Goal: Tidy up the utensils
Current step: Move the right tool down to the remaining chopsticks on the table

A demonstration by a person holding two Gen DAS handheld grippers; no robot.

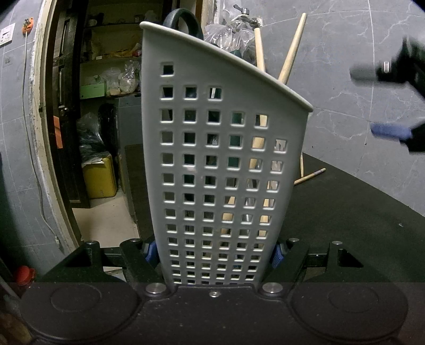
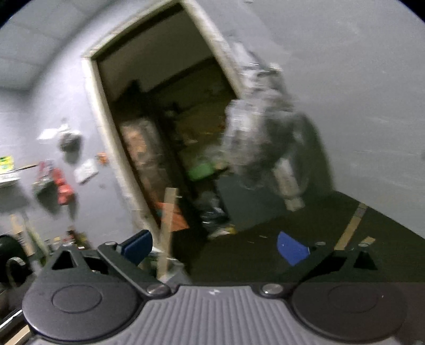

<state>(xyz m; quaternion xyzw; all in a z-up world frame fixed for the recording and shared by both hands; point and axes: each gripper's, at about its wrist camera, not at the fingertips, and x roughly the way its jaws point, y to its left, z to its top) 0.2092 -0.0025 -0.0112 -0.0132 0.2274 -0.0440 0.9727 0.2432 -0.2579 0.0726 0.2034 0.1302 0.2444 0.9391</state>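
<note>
**Holder clamped on the left, right tongs wide and empty**

We had the left gripper [image 1: 212, 253] closed on the grey perforated utensil holder [image 1: 220, 159], its blue pads [image 1: 150, 252] pressed against the holder's two narrow sides near the base. The holder stood upright on the dark table [image 1: 345, 212], filling the middle of the left wrist view. From its slanted rim rose two wooden handles [image 1: 290, 50] and a dark looped handle [image 1: 183, 20]. Behind the holder's right edge a wooden stick [image 1: 310, 176] lay on the table.

Our right gripper [image 2: 215, 248] was spread wide, with nothing pressed between its blue pads [image 2: 290, 248]. From the left wrist camera it showed as a blur at the right edge [image 1: 390, 103], apart from the holder and above the table. The right wrist view was smeared; we could make out a pale wooden stick [image 2: 167, 233] just beside the left pad, though we could not tell whether it touched.
</note>
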